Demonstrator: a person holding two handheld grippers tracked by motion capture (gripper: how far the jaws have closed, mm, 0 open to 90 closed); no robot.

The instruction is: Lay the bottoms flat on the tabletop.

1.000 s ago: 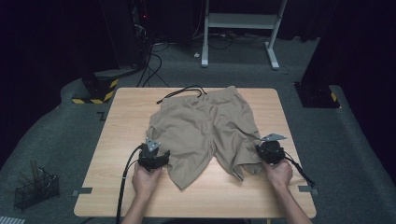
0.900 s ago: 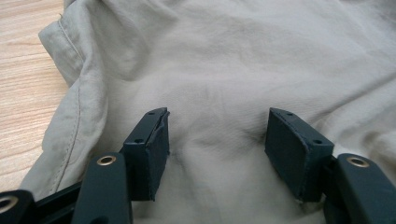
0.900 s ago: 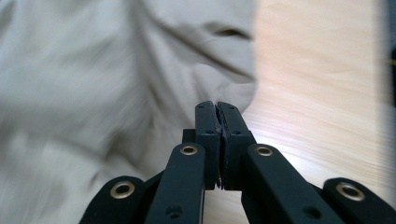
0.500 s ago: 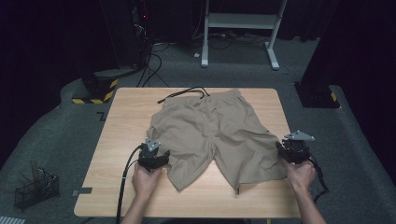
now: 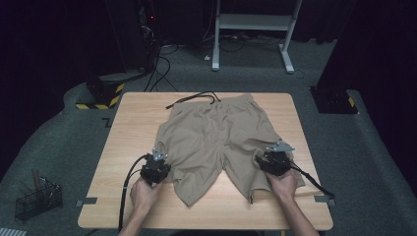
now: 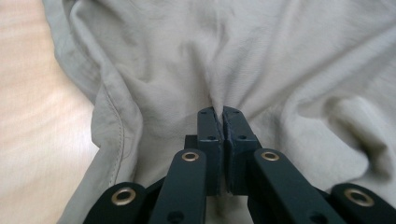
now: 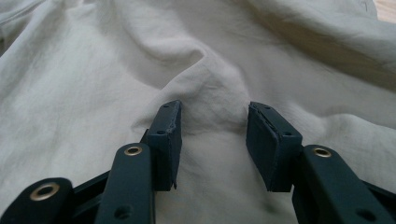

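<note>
A pair of tan shorts (image 5: 216, 137) lies spread on the wooden table (image 5: 133, 118), waistband at the far side, legs toward the person. My left gripper (image 5: 158, 160) rests on the left leg's outer edge, shut on a pinch of the shorts' cloth (image 6: 219, 93). The jaws meet with fabric puckered between them, my left gripper (image 6: 222, 112) seen close. On the right leg sits my right gripper (image 5: 274, 156), open, its jaws straddling a raised fold of cloth (image 7: 215, 88) without closing, my right gripper (image 7: 214, 116) pressed low on the fabric.
A black drawstring (image 5: 194, 97) trails from the waistband across the table's far side. A wire basket (image 5: 37, 199) stands on the floor at the left. Bare tabletop shows to the left of the shorts and along the near edge.
The right hand and gripper, out past the right leg's edge half a second ago, came back inward onto the right leg. The right leg lies spread wider than a second ago. The left gripper stayed put.
</note>
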